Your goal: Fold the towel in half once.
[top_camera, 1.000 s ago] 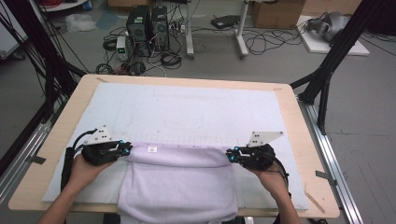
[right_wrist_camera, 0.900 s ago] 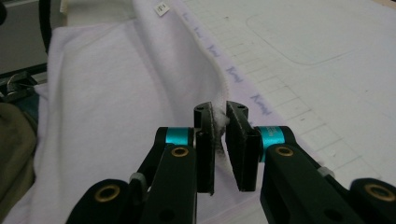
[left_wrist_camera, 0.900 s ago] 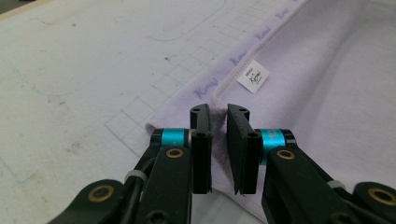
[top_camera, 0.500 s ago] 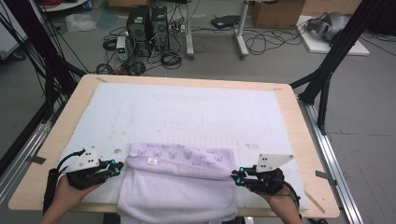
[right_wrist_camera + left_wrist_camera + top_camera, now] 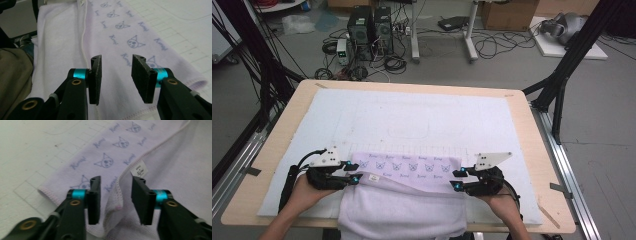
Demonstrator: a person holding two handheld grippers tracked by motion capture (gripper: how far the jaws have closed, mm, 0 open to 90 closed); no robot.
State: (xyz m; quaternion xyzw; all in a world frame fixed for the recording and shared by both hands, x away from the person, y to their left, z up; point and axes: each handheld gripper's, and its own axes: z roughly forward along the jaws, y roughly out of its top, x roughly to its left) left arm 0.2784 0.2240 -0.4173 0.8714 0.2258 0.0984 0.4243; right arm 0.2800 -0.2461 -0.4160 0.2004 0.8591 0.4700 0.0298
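Two tongs, left (image 5: pixel 353 172) and right (image 5: pixel 455 180), jaws just parted, gripping nothing, hem edges between. Towel (image 5: pixel 404 200) half-folded at near counter (image 5: pixel 539 125) edge, draping over. Best lifted clear slowly, without snagging hems, then fold smoothed flat on mat (image 5: pixel 422 115).

A pale lilac towel (image 5: pixel 404 200) lies flat at the lower centre of the frame, its far edge folded back to bare a band printed with small cat faces, a white label (image 5: pixel 373 177) near the fold's left end.
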